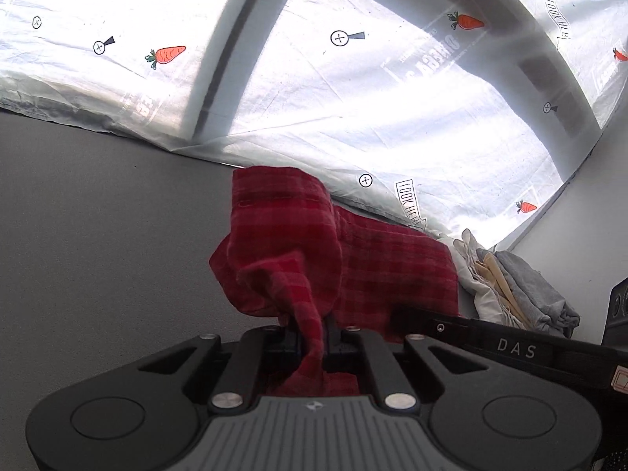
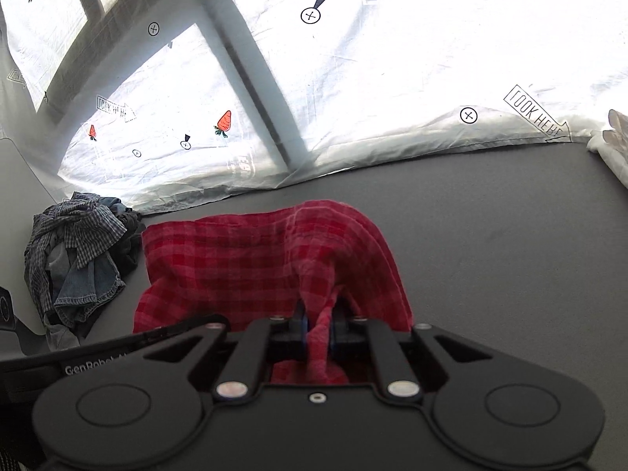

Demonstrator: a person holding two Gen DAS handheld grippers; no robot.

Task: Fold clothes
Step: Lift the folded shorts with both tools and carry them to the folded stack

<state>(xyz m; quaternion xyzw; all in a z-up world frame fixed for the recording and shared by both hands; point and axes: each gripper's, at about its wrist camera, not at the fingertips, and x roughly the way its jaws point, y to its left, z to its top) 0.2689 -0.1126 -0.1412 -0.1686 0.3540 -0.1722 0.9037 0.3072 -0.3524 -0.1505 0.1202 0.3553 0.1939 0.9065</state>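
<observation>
left wrist view first: the left gripper has its jaws closed tight on a twisted fold of the red shirt, and the cloth runs back between the fingers into the black body. from this pinch the shirt rises in a bunched hump and then spreads to the right, low over the grey table. part of the other gripper, a black bar with the letters "das", crosses the lower right of the picture, in front of the shirt. behind it, at the right, a folded pile of white, beige and grey clothes lies near the wall. along the far edge of the table hangs a white sheet printed with carrots, crossed circles and "look here" arrows, with bright light coming through it.

in the right wrist view the right gripper is also clamped narrow on a gathered bit of the same shirt, blue pads pressing the cloth from both sides. the shirt lies crumpled on the table just ahead and to the left. further left, near the shirt, a loose heap of blue checked cloth and denim rests on the table edge. a white cloth shows at the far right.
</observation>
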